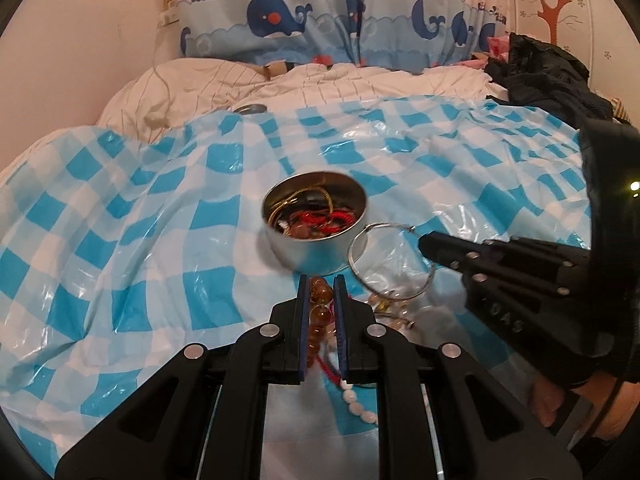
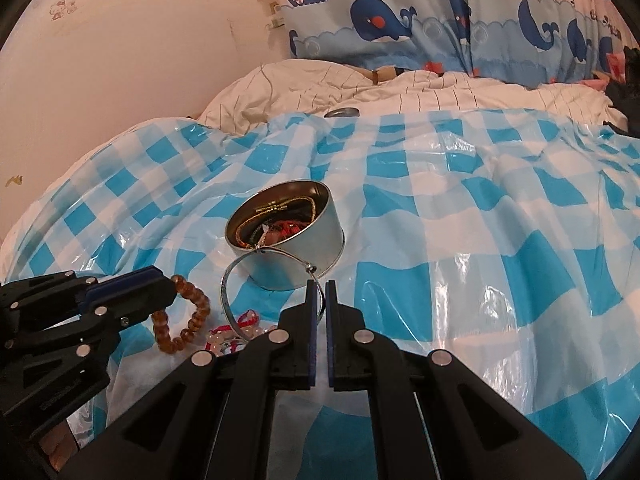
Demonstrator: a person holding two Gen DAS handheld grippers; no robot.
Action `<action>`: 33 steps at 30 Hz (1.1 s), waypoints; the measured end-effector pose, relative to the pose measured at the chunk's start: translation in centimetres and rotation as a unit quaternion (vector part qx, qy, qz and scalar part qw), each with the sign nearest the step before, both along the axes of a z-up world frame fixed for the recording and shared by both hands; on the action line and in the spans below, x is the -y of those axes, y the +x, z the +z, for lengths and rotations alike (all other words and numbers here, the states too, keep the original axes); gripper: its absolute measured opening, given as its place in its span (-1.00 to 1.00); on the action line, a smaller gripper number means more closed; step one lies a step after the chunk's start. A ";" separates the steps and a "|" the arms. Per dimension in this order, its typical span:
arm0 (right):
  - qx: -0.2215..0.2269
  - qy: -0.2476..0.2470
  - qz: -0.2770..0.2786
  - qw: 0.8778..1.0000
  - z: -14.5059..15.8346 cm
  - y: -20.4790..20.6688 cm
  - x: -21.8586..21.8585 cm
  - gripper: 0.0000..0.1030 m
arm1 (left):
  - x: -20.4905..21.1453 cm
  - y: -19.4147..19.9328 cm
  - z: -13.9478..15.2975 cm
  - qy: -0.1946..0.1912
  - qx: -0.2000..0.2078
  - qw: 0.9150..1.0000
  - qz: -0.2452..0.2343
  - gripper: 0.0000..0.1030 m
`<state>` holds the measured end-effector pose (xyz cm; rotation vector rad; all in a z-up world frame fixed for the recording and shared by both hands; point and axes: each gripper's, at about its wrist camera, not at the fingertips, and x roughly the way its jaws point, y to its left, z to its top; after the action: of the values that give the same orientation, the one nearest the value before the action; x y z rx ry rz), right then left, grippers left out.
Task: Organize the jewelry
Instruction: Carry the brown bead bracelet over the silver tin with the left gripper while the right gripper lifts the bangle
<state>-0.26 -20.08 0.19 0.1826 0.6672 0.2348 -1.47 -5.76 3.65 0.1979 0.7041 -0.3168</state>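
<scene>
- Between the fingers of the left gripper (image 1: pixel 320 286), an amber bead bracelet (image 2: pixel 182 314) is held; the jaws are nearly closed on its beads, and the loop hangs just above the checked plastic sheet (image 1: pixel 120 240).
- At the right gripper (image 2: pixel 320 286), a thin silver bangle (image 1: pixel 390 258) is pinched by its wire, the jaws closed to a narrow slit; the hoop is held up beside the near wall of the tin, its far edge seen against the rim.
- A round metal tin (image 1: pixel 316 220) stands open on the middle of the sheet, already holding red cords, a gold chain and dark pieces.
- On the sheet near its front edge, below both grippers, a small heap is left: a red cord (image 2: pixel 244 322), pale beads (image 1: pixel 358 402) and some clear pieces.
- A flat metal disc, likely the lid (image 1: pixel 251 109), lies at the far edge of the sheet.
- The task is judged partly done: two items are in hand, the heap is not yet sorted, and the tin is not yet closed.
</scene>
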 end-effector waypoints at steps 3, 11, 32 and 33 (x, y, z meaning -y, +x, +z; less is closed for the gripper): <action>0.001 0.000 0.000 1.000 0.0 0.0 0.0 -0.91 | 0.4 -0.2 0.5 -0.005 0.005 1.000 -0.008 -0.80; 0.003 0.017 -0.001 1.000 0.5 -0.1 0.1 -0.91 | -1.1 0.3 2.0 -0.038 0.009 0.999 0.000 -0.80; 0.011 0.048 -0.006 0.999 2.8 0.1 1.2 -0.89 | -5.2 3.0 5.7 -0.154 0.009 0.988 -0.008 -0.80; 0.010 0.046 -0.006 0.999 2.7 0.1 1.2 -0.89 | -5.2 3.3 5.7 -0.161 0.005 0.987 -0.011 -0.80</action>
<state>-0.17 -21.25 2.93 0.2728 0.6353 0.2554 1.87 -0.57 9.36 -0.0999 0.6309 -0.4445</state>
